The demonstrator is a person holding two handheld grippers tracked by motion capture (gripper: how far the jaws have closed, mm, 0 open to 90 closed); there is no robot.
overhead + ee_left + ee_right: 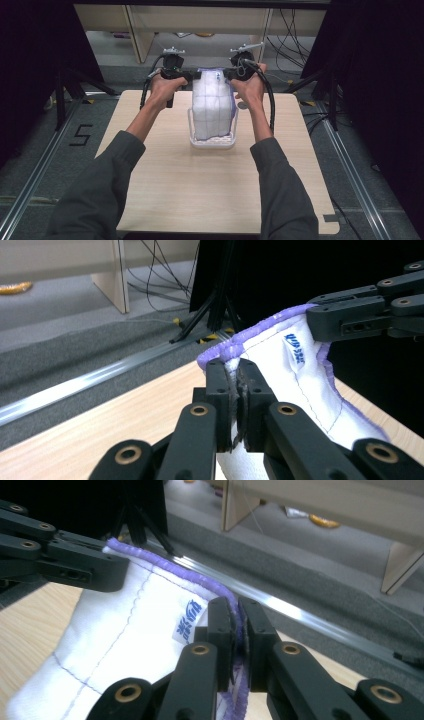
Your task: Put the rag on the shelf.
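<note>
A white cloth (212, 107) with a purple hem hangs stretched between the two grippers, its lower part sunk into a clear plastic basket (192, 131) that stands on the table just beyond the centre. The left gripper (196, 76) pinches the cloth's top corner at about 10 o'clock from the basket; in the left gripper view its jaws are clamped narrow on the purple hem (227, 351), with fabric squeezed between them. The right gripper (226, 74) grips the opposite top corner at about 1 o'clock, and the right gripper view shows its jaws closed tight on the hem beside a small blue label (187, 619). Each hand holds its gripper above the far end of the basket, forearms reaching in from 6 o'clock.

The table (200, 190) is pale wood. Around it lies grey carpet with metal rails (30, 185); at 12 o'clock stand light wooden furniture (145, 35) and loose black cables (292, 35).
</note>
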